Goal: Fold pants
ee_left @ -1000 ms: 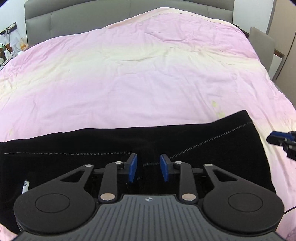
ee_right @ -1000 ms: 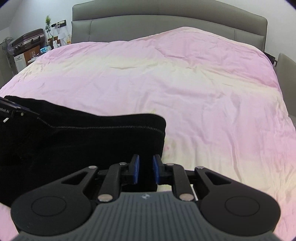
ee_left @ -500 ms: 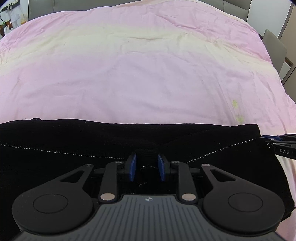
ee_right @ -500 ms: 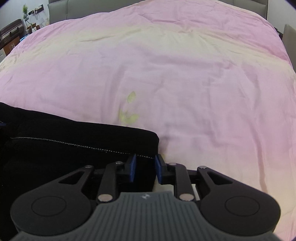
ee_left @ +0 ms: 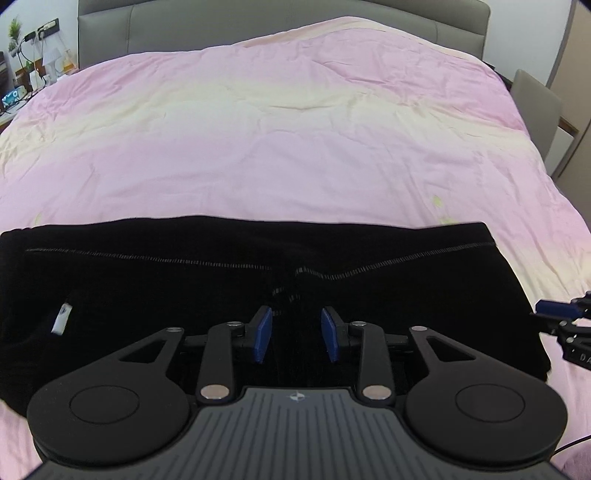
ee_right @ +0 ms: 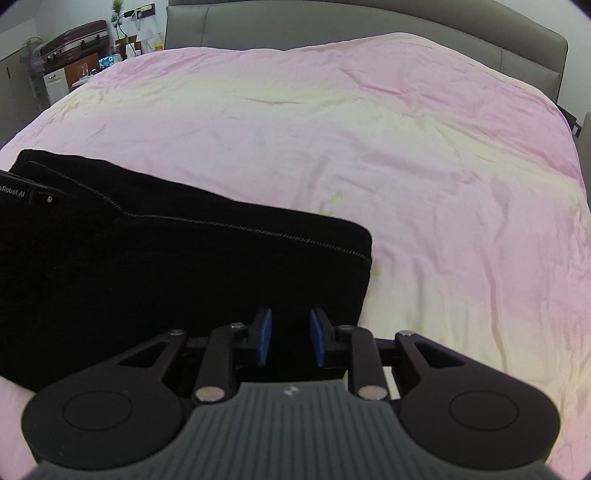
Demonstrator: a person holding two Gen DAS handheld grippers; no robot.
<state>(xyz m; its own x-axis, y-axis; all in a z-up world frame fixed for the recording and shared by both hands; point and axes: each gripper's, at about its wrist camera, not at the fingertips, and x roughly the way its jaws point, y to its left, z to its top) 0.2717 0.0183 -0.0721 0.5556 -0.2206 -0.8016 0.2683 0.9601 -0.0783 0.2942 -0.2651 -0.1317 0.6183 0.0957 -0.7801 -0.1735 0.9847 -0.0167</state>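
Observation:
Black pants (ee_left: 184,280) lie folded in a wide band across the near part of the pink bed cover (ee_left: 295,129), a grey stitch line running along them and a white label (ee_left: 61,317) at the left. My left gripper (ee_left: 296,334) hovers over their middle; its jaws are opening, with cloth below the gap and no pad pressing. In the right wrist view the pants (ee_right: 184,266) end in a square corner. My right gripper (ee_right: 290,336) sits at that right edge, its blue pads narrowly apart with black cloth filling the gap. It also shows at the far right of the left view (ee_left: 565,317).
A grey headboard (ee_left: 258,26) closes the far end of the bed. A grey chair (ee_left: 535,99) stands past the right edge. A desk with clutter and a plant (ee_right: 74,55) is at the far left. Wrinkled cover stretches beyond the pants.
Both grippers pushed forward over the bed half a second ago and have drawn back toward the near edge. The left jaws now stand wider. The pants lie much as before.

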